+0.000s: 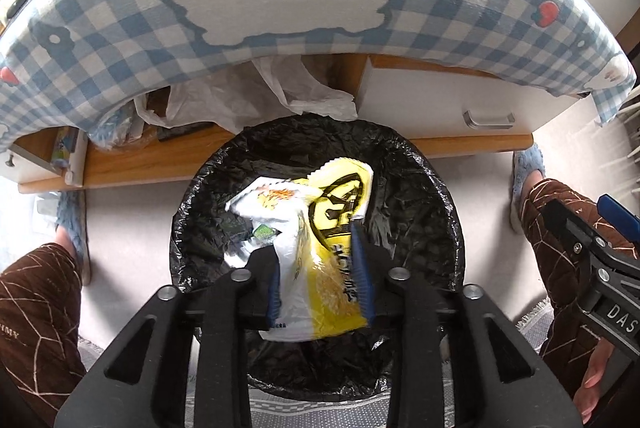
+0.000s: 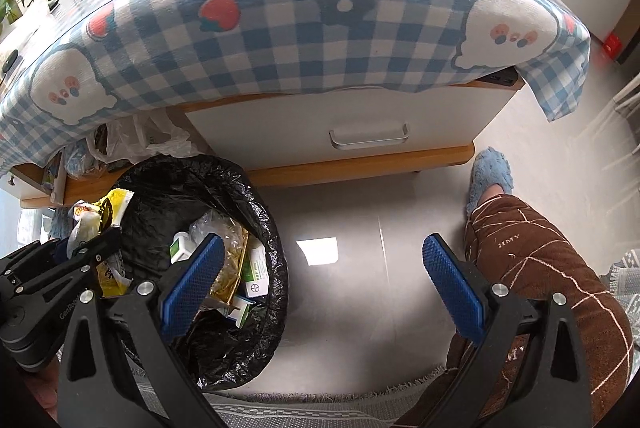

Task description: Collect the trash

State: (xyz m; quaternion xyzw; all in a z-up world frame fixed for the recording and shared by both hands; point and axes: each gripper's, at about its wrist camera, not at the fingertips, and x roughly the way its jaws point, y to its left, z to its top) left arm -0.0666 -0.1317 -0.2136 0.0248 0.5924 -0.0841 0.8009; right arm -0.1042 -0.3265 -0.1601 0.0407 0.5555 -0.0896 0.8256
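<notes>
My left gripper (image 1: 320, 260) is shut on a yellow and white snack wrapper (image 1: 316, 228) and holds it right above the open trash bin lined with a black bag (image 1: 424, 212). In the right wrist view the bin (image 2: 264, 312) sits low at the left and holds several boxes and a clear wrapper (image 2: 224, 232). The left gripper with the wrapper (image 2: 100, 220) shows over its left rim. My right gripper (image 2: 320, 276) is open and empty over bare floor, to the right of the bin.
A table with a blue checked cloth (image 2: 280, 40) overhangs the bin. Below it are a white drawer (image 2: 360, 132), a wooden shelf and loose plastic bags (image 1: 296, 92). The person's legs in brown trousers (image 2: 552, 276) and blue slippers (image 2: 492, 176) flank the bin.
</notes>
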